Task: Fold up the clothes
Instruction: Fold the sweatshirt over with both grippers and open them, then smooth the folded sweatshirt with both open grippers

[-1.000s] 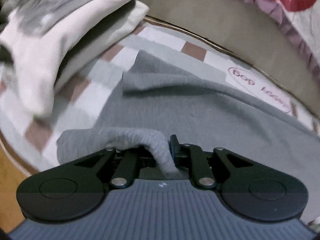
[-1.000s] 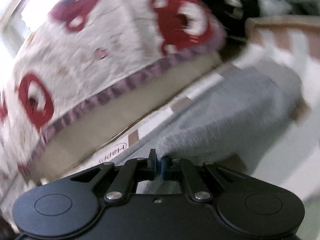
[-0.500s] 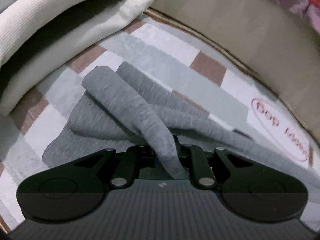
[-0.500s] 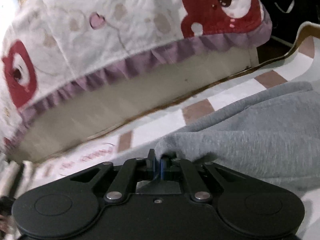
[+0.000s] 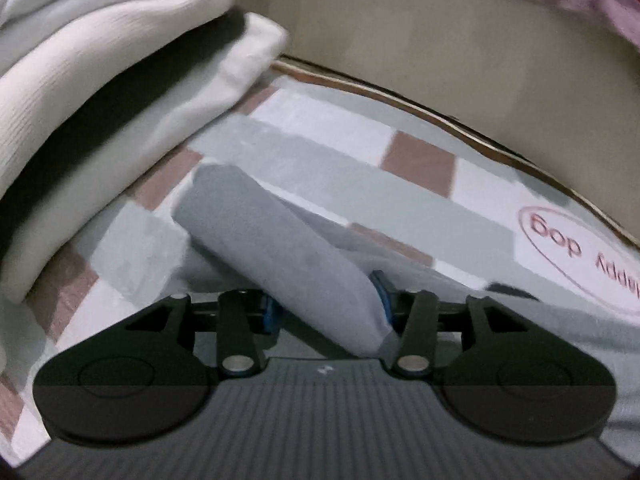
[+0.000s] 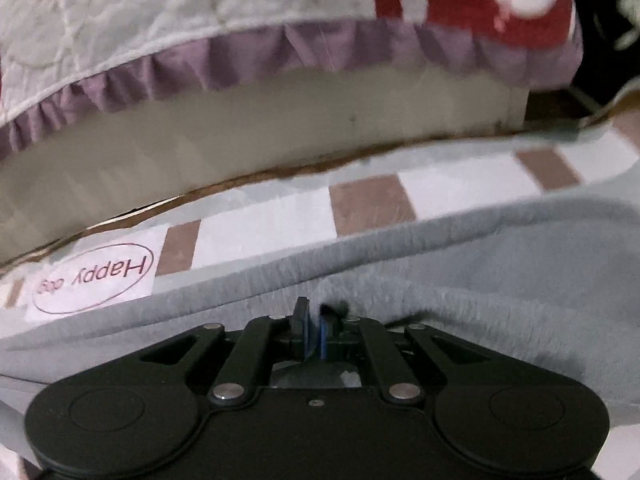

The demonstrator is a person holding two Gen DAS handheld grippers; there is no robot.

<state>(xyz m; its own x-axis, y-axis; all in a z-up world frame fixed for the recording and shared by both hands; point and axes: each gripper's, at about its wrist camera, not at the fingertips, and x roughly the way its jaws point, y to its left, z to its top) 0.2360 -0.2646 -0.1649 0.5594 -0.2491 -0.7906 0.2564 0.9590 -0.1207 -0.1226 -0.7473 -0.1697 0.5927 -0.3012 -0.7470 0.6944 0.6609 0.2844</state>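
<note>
Left wrist view: my left gripper (image 5: 326,308) has just been opening its jaws; they now stand spread, with a rolled fold of the grey garment (image 5: 280,256) lying loosely between them, resting against the right pad but not pinched. The garment lies on the checked mat (image 5: 352,148), just beside a stack of folded white clothes (image 5: 100,92) at the left. A beige bed base (image 5: 420,40) borders the mat behind.

Right wrist view: my right gripper (image 6: 314,330) has its jaws pressed almost together. The grey garment (image 6: 520,264) bunches around the tips, but I cannot tell for certain whether a thin layer is pinched between the pads. The mat's "Happy dog" label (image 6: 94,278) sits to the left, and a quilt with a purple frill (image 6: 240,68) overhangs the bed base.

Handling, in my judgement: the fabric is soft, light and fleecy, with no stiffness; it will sag and unroll when released. Take hold at a hem or folded edge, one layer thick.
</note>
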